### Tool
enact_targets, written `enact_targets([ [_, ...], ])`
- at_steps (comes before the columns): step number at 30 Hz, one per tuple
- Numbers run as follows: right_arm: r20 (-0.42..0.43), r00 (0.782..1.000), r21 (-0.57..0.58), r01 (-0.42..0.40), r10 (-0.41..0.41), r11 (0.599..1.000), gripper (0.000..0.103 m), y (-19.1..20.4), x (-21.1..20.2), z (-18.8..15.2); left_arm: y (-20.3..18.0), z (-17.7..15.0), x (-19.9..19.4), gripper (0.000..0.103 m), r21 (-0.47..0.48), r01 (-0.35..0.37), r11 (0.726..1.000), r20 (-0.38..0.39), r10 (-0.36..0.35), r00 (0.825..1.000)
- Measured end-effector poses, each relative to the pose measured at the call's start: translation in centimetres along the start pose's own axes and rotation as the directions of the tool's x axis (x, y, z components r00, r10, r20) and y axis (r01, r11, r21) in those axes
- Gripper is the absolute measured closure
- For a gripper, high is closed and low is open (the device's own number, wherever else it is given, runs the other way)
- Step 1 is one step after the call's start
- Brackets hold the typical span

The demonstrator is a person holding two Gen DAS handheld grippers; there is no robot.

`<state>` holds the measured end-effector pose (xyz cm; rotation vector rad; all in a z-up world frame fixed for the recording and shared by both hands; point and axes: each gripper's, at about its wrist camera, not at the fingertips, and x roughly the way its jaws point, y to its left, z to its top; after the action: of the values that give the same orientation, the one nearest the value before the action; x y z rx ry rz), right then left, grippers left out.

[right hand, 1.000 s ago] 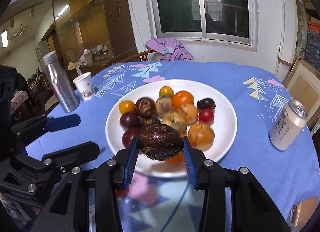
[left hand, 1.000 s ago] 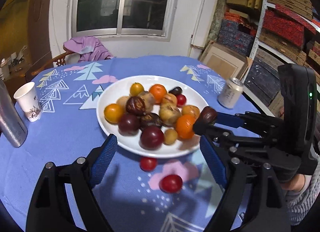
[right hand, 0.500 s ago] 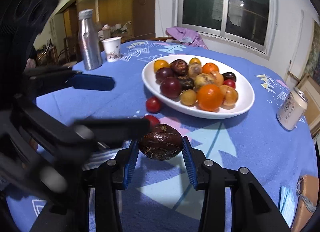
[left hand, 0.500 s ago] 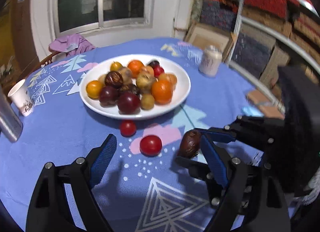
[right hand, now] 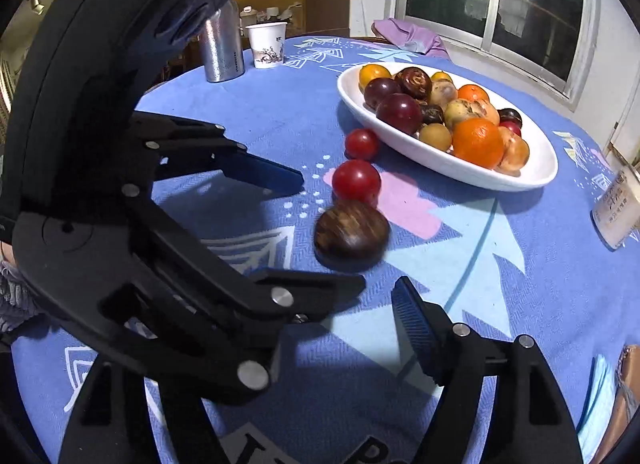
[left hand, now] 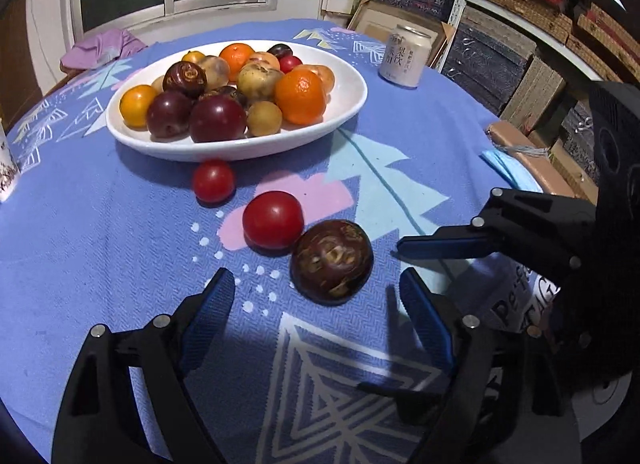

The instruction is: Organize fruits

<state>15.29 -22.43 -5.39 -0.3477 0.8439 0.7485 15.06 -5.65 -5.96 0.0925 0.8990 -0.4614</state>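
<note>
Glossy white plate [left hand: 344,103], woven tablecloth [left hand: 100,244]

The drink can [left hand: 404,57] carries vertical Chinese characters, too small to make out. Printed letters reading "Pe" show on a white surface [left hand: 516,296] under the right gripper [left hand: 400,264].

You see a blue tablecloth [left hand: 100,232] with white triangles and pink patches, a white plate [left hand: 344,103], red tomatoes [left hand: 273,219].

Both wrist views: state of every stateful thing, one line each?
right gripper: fingers opening, nothing between them
left gripper: open, empty
dark brown fruit: loose on the cloth, touching a red fruit
white dish: piled with fruit
drink can: upright
paper cup: upright
metal bottle: upright
</note>
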Motion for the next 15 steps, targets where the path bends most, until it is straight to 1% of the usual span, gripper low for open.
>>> enact_targets([
  [2,0.018,1.000,0.034,-0.010,0.010,0.999,0.026,-0.8,-0.4,-0.1,0.1,0.4,-0.1,0.020,-0.006,0.007,1.000,0.026,-0.006,1.000],
  [3,0.021,1.000,0.044,-0.012,0.011,0.999,0.026,-1.1,-0.4,-0.1,0.2,0.5,-0.2,0.020,-0.005,0.013,1.000,0.027,-0.013,1.000],
  [4,0.013,1.000,0.040,-0.011,0.010,0.999,0.026,-1.3,-0.5,-0.1,0.3,0.5,-0.3,0.020,0.008,0.005,1.000,0.019,-0.005,1.000],
  [5,0.003,1.000,0.029,-0.024,0.024,0.999,0.026,-1.3,-0.6,-0.1,0.4,0.5,-0.7,0.020,0.016,-0.008,1.000,0.026,0.008,1.000],
  [7,0.013,0.999,0.025,-0.053,0.053,0.998,0.026,-2.0,-1.4,-0.5,1.3,0.5,-1.8,0.020,-0.002,-0.005,1.000,0.047,0.005,0.999],
  [8,0.022,0.998,0.035,-0.056,0.056,0.998,0.026,-2.5,-1.8,-0.7,1.9,0.5,-2.2,0.020,-0.014,-0.020,1.000,0.055,0.021,0.998],
  [10,0.046,0.997,0.074,-0.061,0.058,0.995,0.026,-3.6,-2.5,-1.0,3.2,0.6,-2.4,0.020,-0.052,-0.043,0.998,0.060,0.046,0.997],
  [12,0.082,0.996,0.137,-0.049,0.038,0.989,0.026,-4.5,-2.7,-0.8,4.7,0.9,-2.3,0.020,-0.109,-0.050,0.993,0.056,0.057,0.997],
  [13,0.092,0.995,0.152,-0.044,0.031,0.987,0.026,-4.6,-2.6,-0.6,5.4,1.1,-2.3,0.020,-0.138,-0.050,0.989,0.059,0.059,0.997],
  [15,0.095,0.995,0.141,-0.029,0.015,0.990,0.026,-4.0,-2.0,-0.2,6.7,1.4,-2.0,0.020,-0.197,-0.053,0.979,0.057,0.066,0.996],
])
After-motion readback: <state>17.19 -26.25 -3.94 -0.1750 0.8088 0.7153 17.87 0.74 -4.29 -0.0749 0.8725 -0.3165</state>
